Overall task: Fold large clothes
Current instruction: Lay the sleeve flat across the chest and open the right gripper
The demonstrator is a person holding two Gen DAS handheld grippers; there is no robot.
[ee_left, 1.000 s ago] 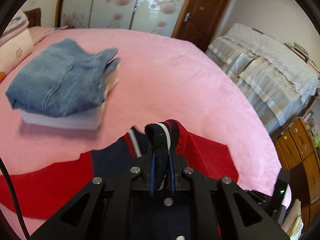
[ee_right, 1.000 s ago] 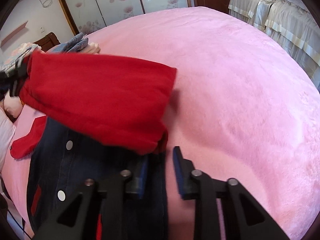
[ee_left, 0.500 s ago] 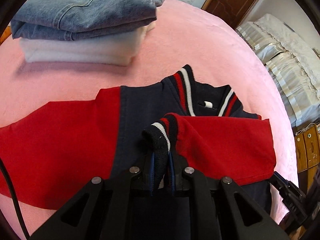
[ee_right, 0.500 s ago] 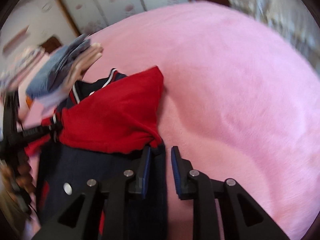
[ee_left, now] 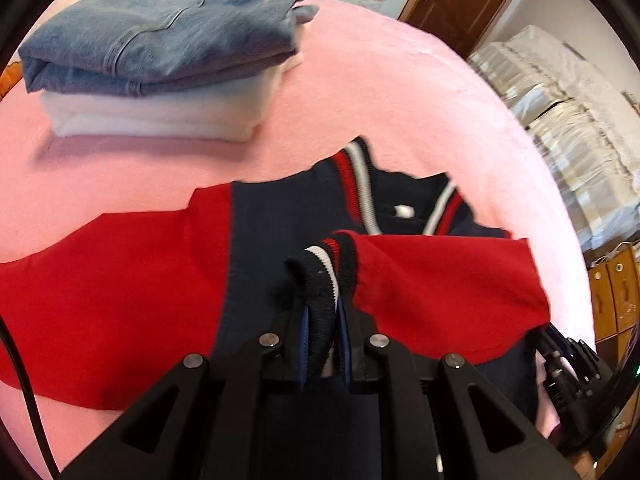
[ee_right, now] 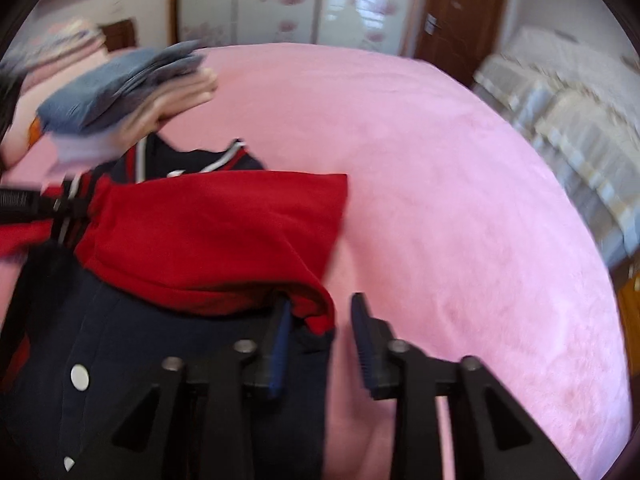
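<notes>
A navy varsity jacket (ee_left: 280, 216) with red sleeves lies flat on the pink bed (ee_left: 400, 92). My left gripper (ee_left: 322, 336) is shut on the striped cuff (ee_left: 320, 268) of the right red sleeve (ee_left: 444, 280), which is folded across the jacket's chest. The other red sleeve (ee_left: 112, 276) stretches out to the left. In the right wrist view my right gripper (ee_right: 320, 332) stands open at the jacket's right edge, with the folded sleeve's (ee_right: 216, 236) fold between its fingers. The left gripper shows there at the far left (ee_right: 60, 208).
A stack of folded blue jeans (ee_left: 160, 28) on white clothes (ee_left: 160, 116) sits on the bed beyond the jacket. A covered sofa (ee_left: 568, 120) and wooden cabinets (ee_left: 612, 296) stand to the right of the bed. A door (ee_left: 460, 0) and wardrobe lie behind.
My left gripper has carried the cuff and sleeve down across the jacket's chest. My right gripper has opened wider at the sleeve fold.
</notes>
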